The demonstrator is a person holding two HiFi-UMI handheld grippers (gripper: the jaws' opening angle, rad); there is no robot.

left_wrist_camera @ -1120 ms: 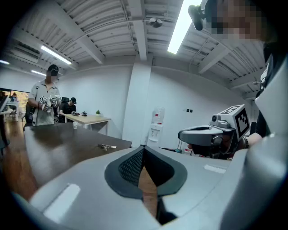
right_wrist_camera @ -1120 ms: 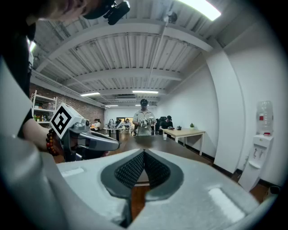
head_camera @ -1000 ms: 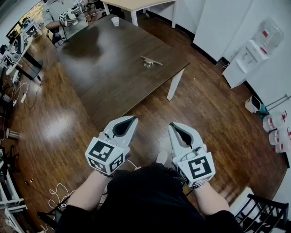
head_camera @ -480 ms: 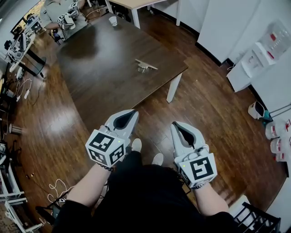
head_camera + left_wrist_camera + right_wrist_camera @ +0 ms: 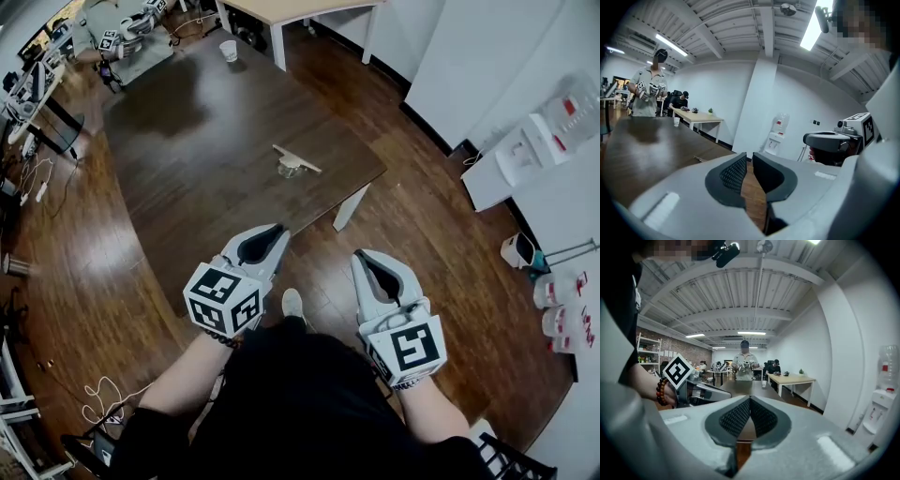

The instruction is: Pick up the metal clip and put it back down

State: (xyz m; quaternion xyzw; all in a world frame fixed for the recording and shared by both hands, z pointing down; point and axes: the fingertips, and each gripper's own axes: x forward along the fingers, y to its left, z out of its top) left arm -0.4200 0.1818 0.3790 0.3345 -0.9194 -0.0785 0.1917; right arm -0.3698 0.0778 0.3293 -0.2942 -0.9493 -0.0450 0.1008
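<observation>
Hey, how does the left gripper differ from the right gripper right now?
The left gripper has its fingers slightly apart, having just been opening; the right gripper has its fingertips together. In the head view the left gripper overlaps the table's near edge, while the right gripper shows over floor. Both hold nothing, and both are well short of the clip.

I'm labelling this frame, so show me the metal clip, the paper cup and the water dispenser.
metal clip (image 5: 293, 159): head view, middle of its flat bar.
paper cup (image 5: 229, 51): head view, its side wall.
water dispenser (image 5: 514, 167): head view, its white cabinet front.
</observation>
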